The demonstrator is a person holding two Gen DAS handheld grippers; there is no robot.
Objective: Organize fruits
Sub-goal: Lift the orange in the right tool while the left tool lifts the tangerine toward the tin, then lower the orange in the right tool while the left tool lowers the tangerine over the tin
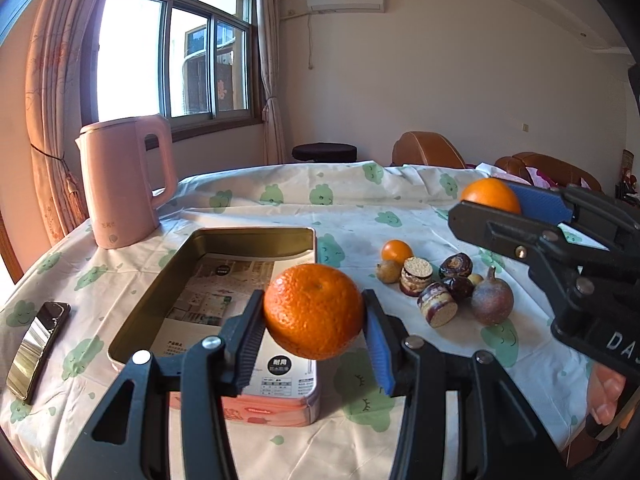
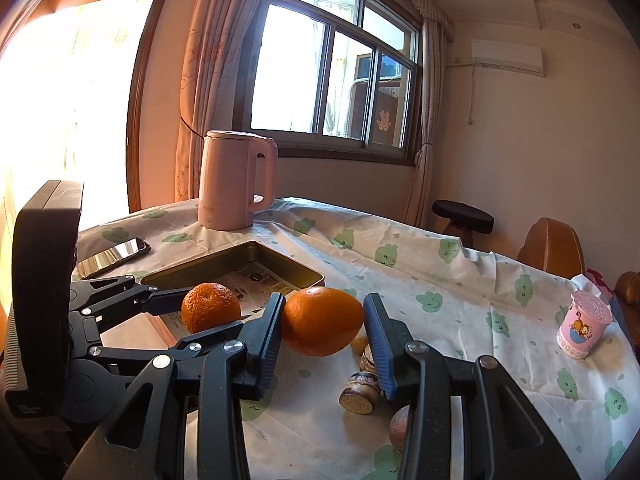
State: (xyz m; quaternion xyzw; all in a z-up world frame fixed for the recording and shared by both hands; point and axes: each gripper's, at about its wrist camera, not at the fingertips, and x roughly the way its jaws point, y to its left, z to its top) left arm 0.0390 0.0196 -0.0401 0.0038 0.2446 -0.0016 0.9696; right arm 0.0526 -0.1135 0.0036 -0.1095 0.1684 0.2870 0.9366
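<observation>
My left gripper is shut on a bumpy mandarin and holds it above the near right edge of the open metal tin. It also shows in the right wrist view. My right gripper is shut on a smooth orange, held in the air right of the tin; it shows in the left wrist view. On the cloth lie a small orange, sugarcane pieces, dates and a passion fruit.
A pink kettle stands behind the tin at the back left. A phone lies left of the tin. A pink cup stands at the table's right edge. Chairs and a stool are beyond the table.
</observation>
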